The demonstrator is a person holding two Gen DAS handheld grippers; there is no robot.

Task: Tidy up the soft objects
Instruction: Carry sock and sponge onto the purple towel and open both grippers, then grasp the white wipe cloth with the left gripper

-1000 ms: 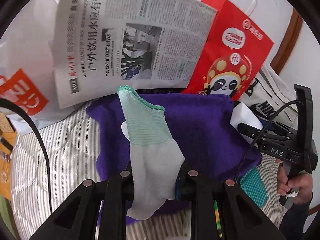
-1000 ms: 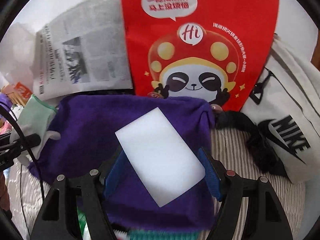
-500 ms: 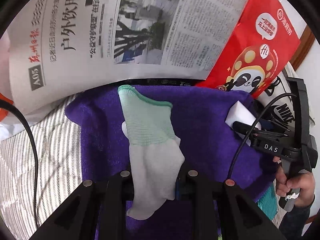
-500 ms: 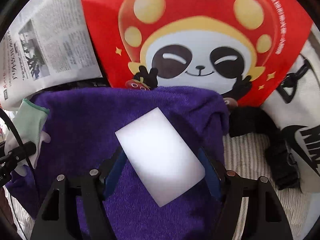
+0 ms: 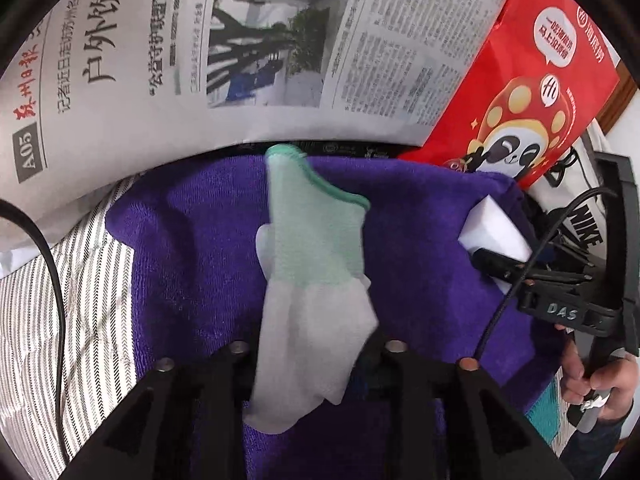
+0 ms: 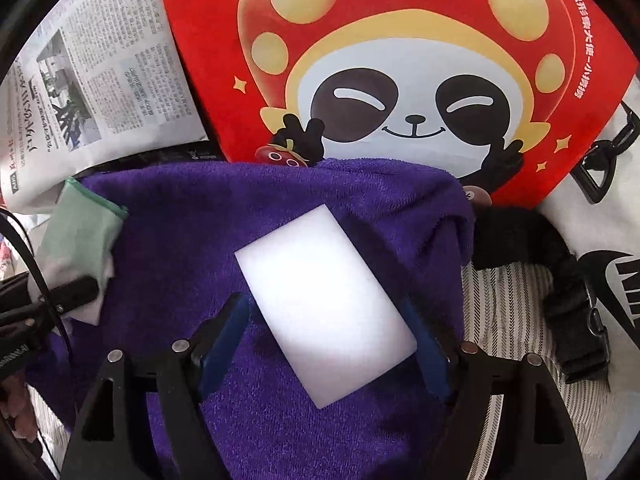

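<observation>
The glove point(image 5: 316, 280), green at the cuff and grey at the fingers, hangs between the jaws of your left gripper point(image 5: 316, 356). A moment ago those jaws squeezed it tight. Now they are opening, so the pinch is letting go, and the glove's cuff reaches out over the purple towel point(image 5: 200, 260). I think you are putting it down here.

The white sponge point(image 6: 324, 308) sits between the blue pads point(image 6: 224, 344) of your right gripper point(image 6: 324, 344). These jaws are opening too. There is now a small gap beside the left pad, so the sponge seems free and looks like it rests on the towel. Both hands have come down closer to the towel than they were a second ago, and the red panda bag point(image 6: 400, 80) looks much bigger.

So both soft things are landing on the towel, the glove on its left part and the sponge on its right part, well apart from each other. Behind the towel stand the newspaper point(image 5: 240, 60) and the red bag. The striped sheet point(image 5: 60, 320) lies under it all.
</observation>
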